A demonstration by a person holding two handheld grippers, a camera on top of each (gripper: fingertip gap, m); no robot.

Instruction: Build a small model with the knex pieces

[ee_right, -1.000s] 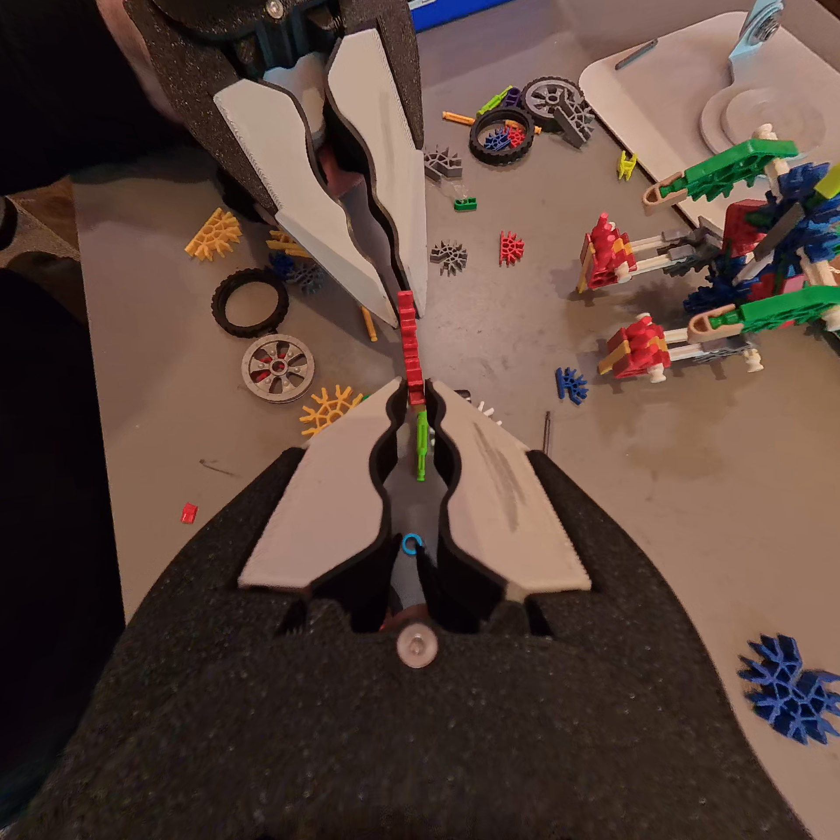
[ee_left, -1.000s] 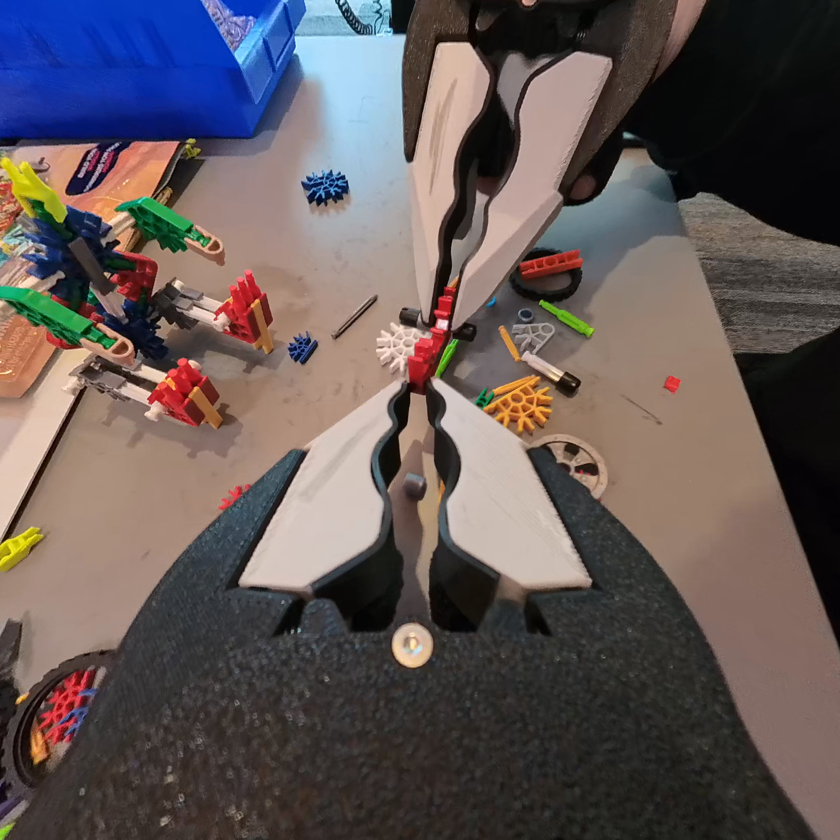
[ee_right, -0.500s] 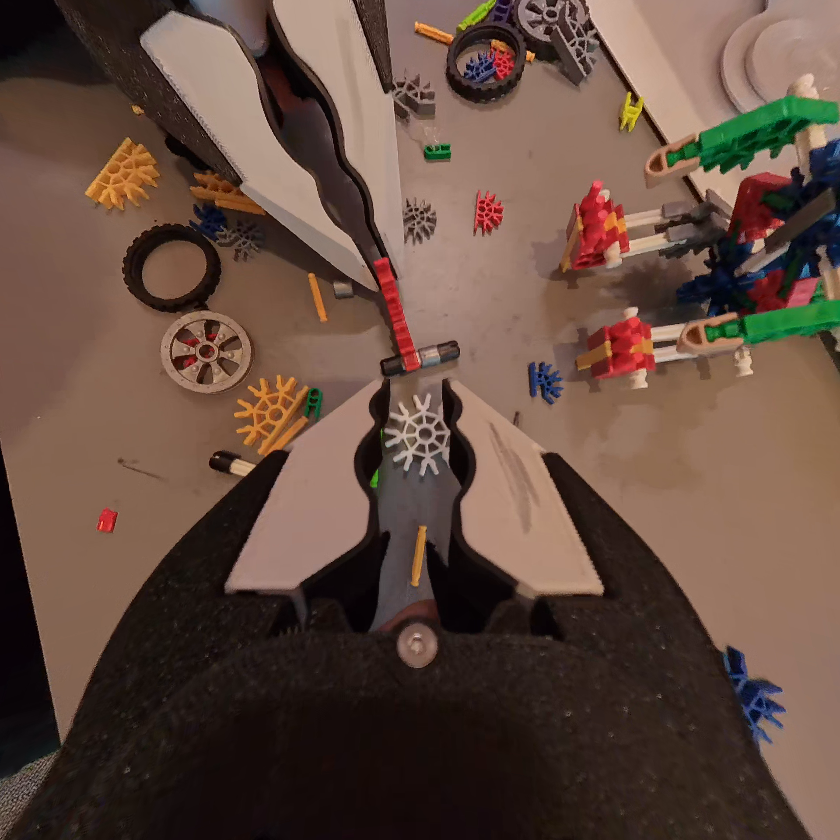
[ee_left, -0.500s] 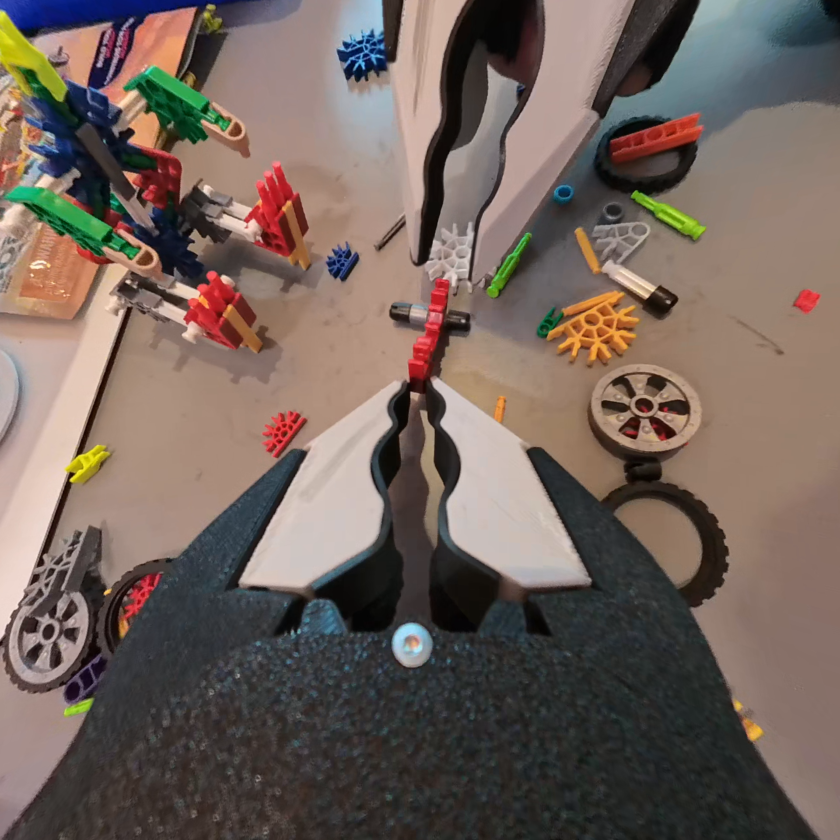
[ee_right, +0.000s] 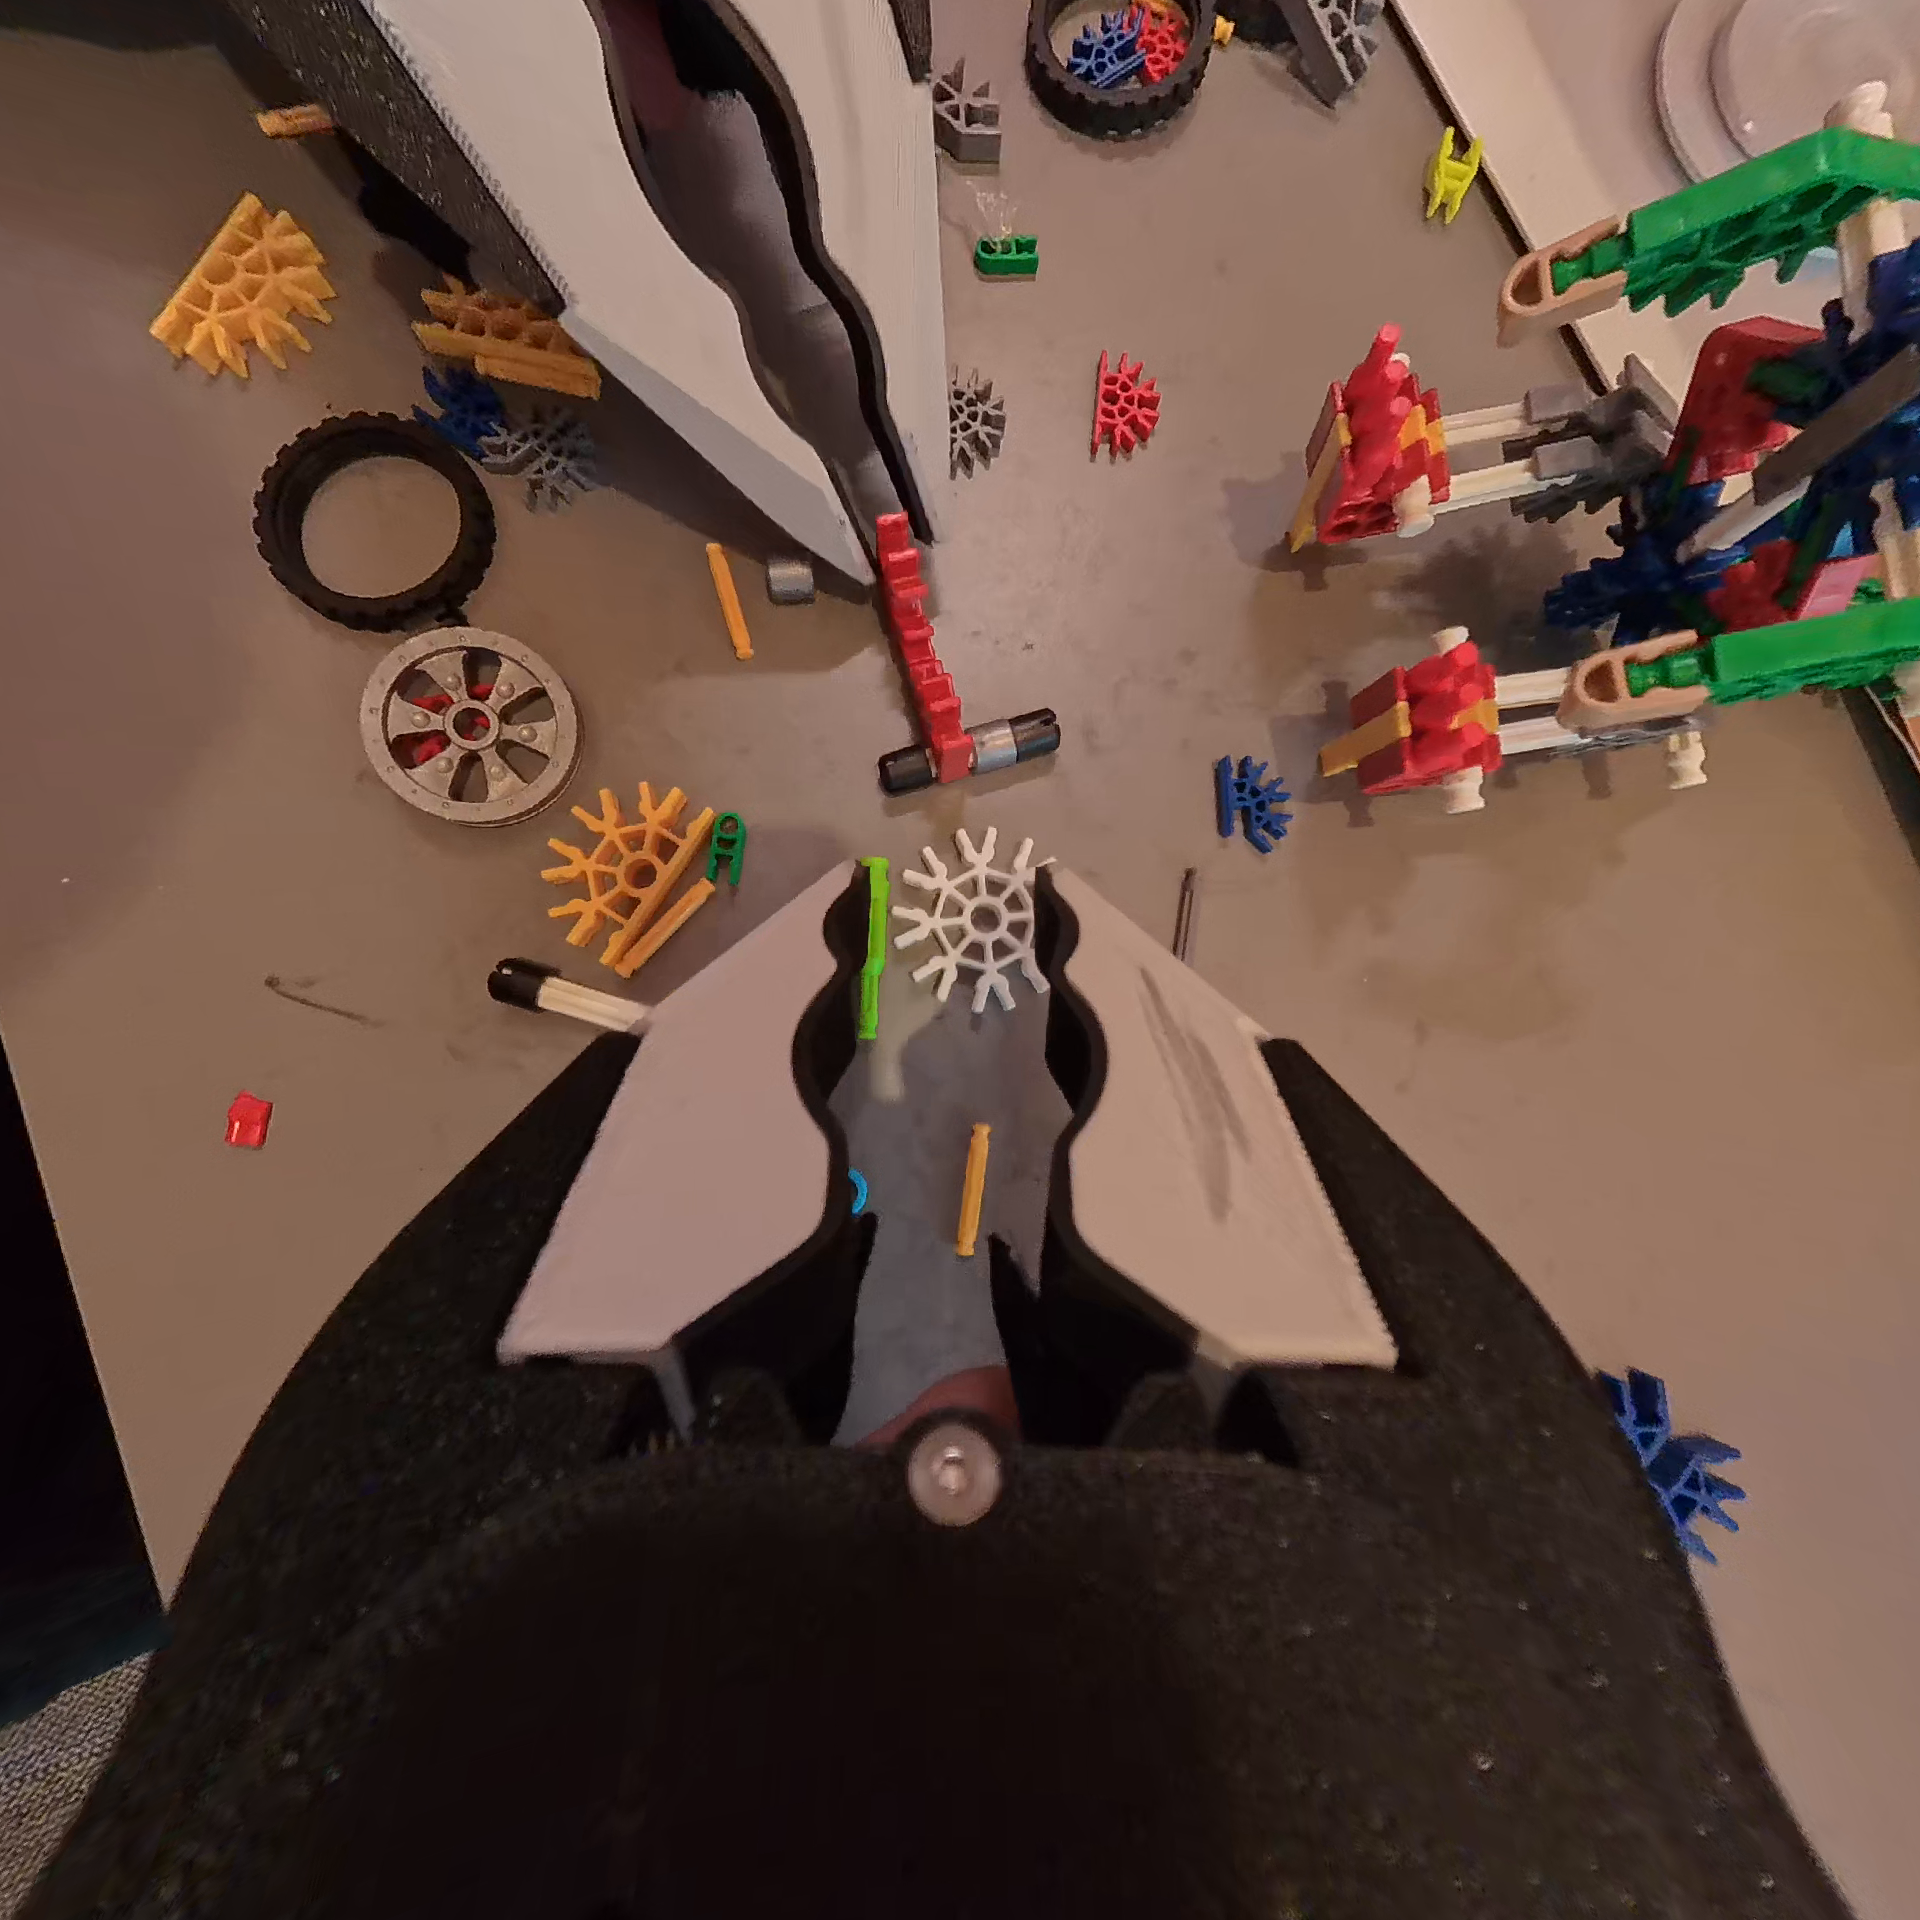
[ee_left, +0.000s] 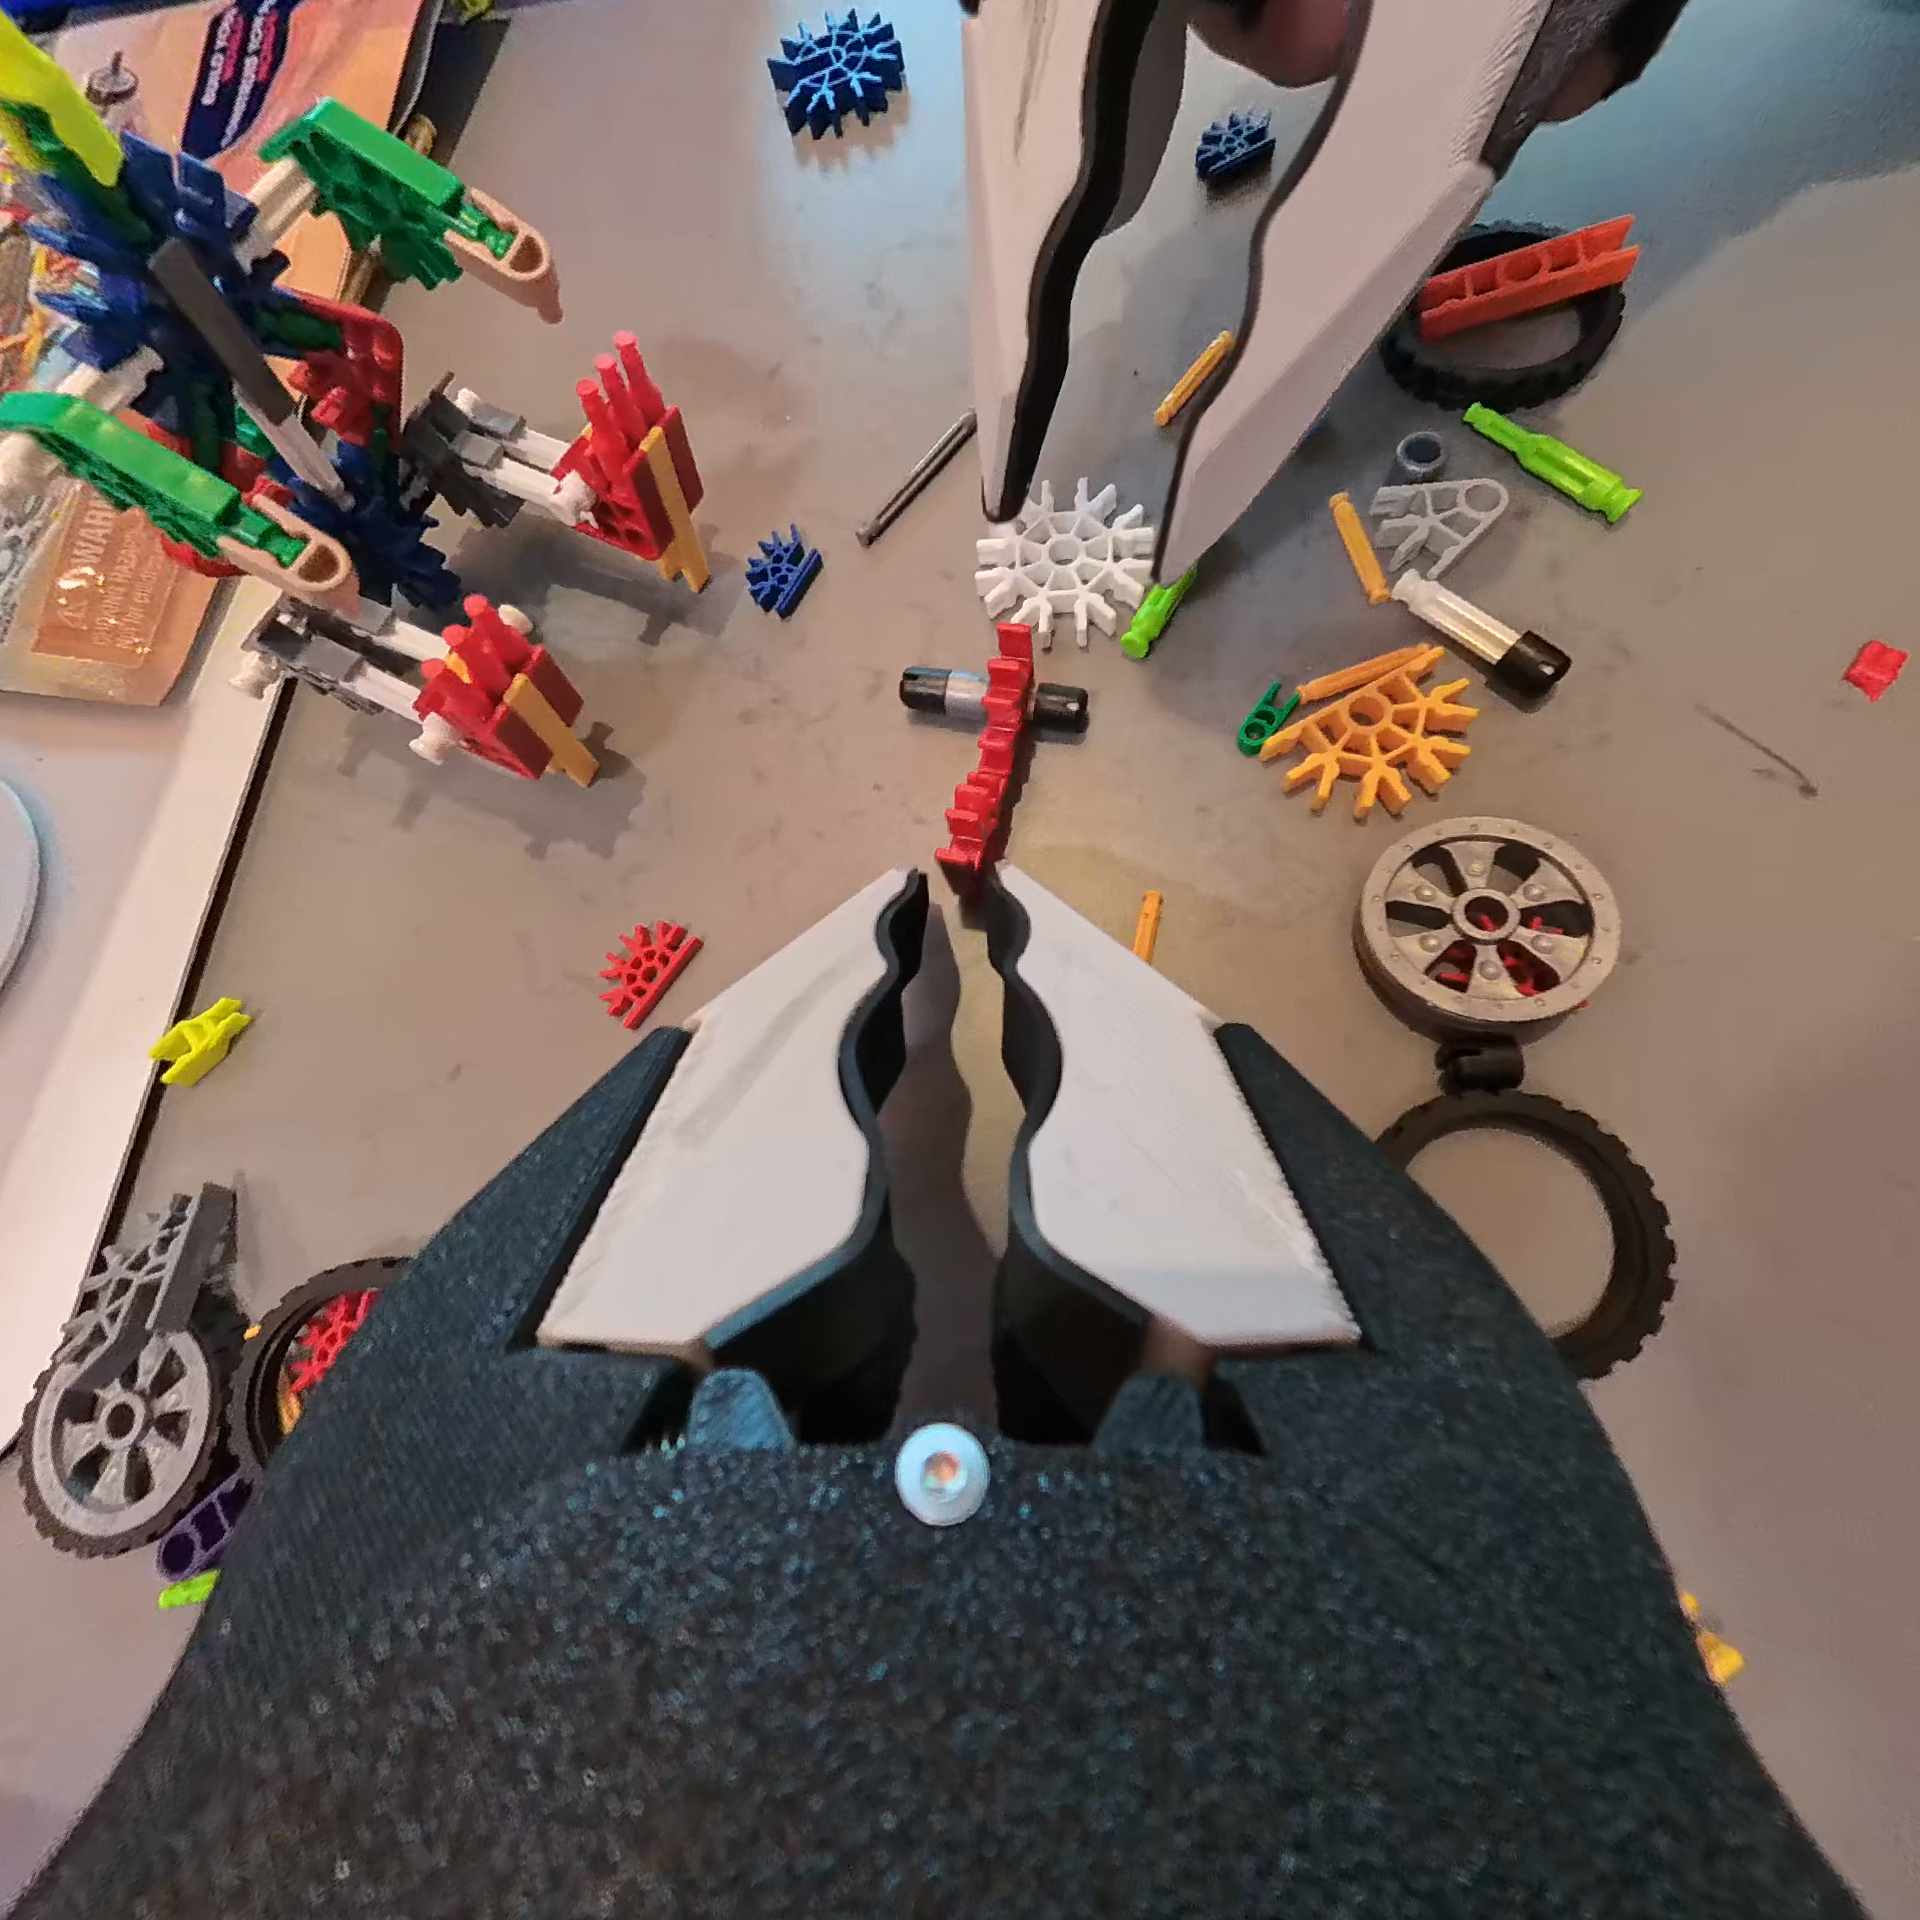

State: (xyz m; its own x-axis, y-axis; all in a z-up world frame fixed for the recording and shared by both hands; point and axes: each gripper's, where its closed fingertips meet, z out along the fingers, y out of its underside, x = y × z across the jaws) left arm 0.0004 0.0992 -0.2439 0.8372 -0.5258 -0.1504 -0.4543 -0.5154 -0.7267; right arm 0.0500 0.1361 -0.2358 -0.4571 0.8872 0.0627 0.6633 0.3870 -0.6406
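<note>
My left gripper (ee_left: 961, 878) stands narrowly open about the near end of a red toothed connector (ee_left: 987, 758). A black and grey rod (ee_left: 992, 696) runs through the connector's far end and rests on the grey table. A sliver of table shows between the left fingertip and the red piece. This gripper also shows in the right wrist view (ee_right: 894, 545), with the red connector (ee_right: 920, 655) and rod (ee_right: 966, 748) below it. My right gripper (ee_right: 956, 873) is open, low over the table, its jaws on either side of a white snowflake connector (ee_right: 977, 920). A lime green rod (ee_right: 873, 945) lies along its left finger.
A colourful built model (ee_left: 260, 416) stands at the left on a white board (ee_left: 104, 935). Loose parts lie around: a grey wheel (ee_left: 1486, 925), black tyres (ee_left: 1527, 1216), a yellow connector (ee_left: 1371, 727), blue connectors (ee_left: 836, 73), and a small red piece (ee_left: 1875, 670).
The right gripper let go of the red connector, opened and dropped around the white connector. The left gripper lowered the red connector and rod to the table, and its jaws widened slightly.
</note>
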